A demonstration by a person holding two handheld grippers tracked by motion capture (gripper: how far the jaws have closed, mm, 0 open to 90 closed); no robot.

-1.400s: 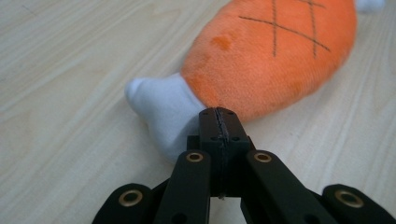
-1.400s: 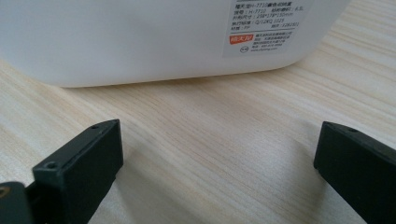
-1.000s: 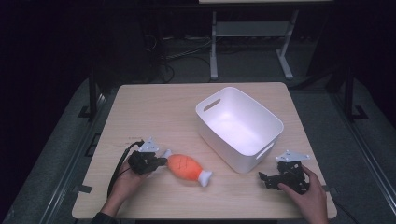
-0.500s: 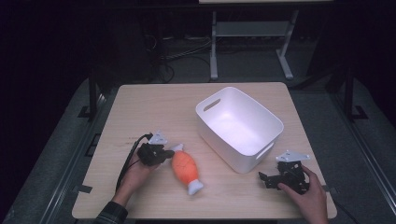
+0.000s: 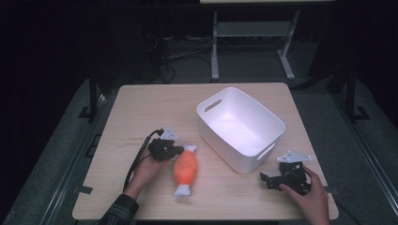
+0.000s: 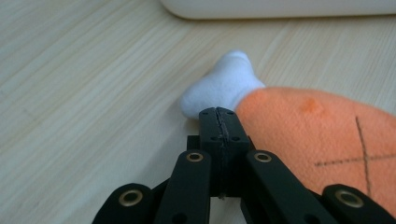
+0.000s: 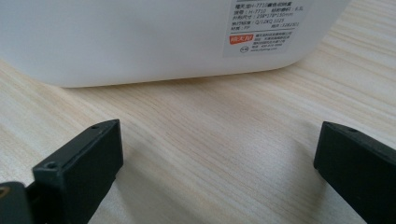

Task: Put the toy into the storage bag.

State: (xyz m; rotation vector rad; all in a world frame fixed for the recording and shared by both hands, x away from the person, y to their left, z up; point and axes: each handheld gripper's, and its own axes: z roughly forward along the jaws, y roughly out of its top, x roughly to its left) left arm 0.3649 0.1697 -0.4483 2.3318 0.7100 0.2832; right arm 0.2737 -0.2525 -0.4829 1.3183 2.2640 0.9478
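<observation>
Your left claw [image 5: 174, 150] sits w/ jaws pressed together, empty, tip right beside the white end of the orange plush drumstick [image 5: 185, 168], which lies flat on the tabletop [image 5: 141, 108] near the front edge, left of the white bin [image 5: 240, 127]. Your right claw [image 5: 268, 178] rests low, jaws wide apart, facing the bin's wall.

I see a pale, light-wood tabletop [image 5: 141, 108] with fine straight grain. The plush toy [image 5: 186, 169] is bright orange in the body with white ends, and dark stitched lines cross on its orange side. The bin [image 5: 244, 129] is plain white, carrying a white label [image 7: 266, 25] with small dark print and a red mark. Both my grippers are black: the left gripper [image 5: 164, 149] and the right gripper [image 5: 281, 178], each topped by a grey plate.
</observation>
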